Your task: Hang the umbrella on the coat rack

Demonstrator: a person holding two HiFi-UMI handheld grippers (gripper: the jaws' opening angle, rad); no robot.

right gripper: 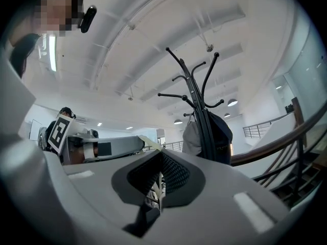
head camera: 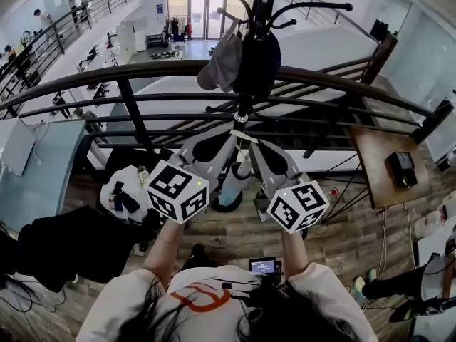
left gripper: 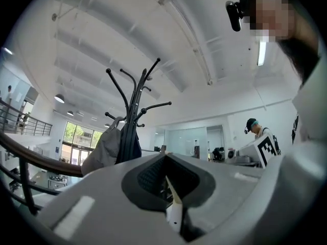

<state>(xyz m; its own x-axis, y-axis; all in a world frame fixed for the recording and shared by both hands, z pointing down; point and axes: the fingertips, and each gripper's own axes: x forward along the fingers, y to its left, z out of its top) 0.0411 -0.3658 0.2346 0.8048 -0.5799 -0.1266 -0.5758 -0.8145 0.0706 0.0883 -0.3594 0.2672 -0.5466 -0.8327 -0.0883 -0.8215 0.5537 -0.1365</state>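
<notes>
The black coat rack (head camera: 259, 13) stands just past the railing, with a grey bag (head camera: 222, 61) and a dark bag (head camera: 258, 64) hanging on it. It also rises ahead in the left gripper view (left gripper: 134, 103) and in the right gripper view (right gripper: 196, 96). Both grippers are raised side by side towards its pole. My left gripper (head camera: 226, 141) and right gripper (head camera: 258, 145) are each shut on an end of a cream strap (head camera: 243, 135). A pale folded umbrella (head camera: 234, 182) hangs below, between them. The strap shows pinched in the left gripper's jaws (left gripper: 172, 203) and in the right gripper's jaws (right gripper: 155, 185).
A curved dark railing (head camera: 142, 70) runs across in front of me, with an open drop to a lower floor behind it. A wooden table (head camera: 374, 184) with a black box (head camera: 402, 168) stands to the right. A white bag (head camera: 122, 187) and black cloth (head camera: 71, 244) lie to the left.
</notes>
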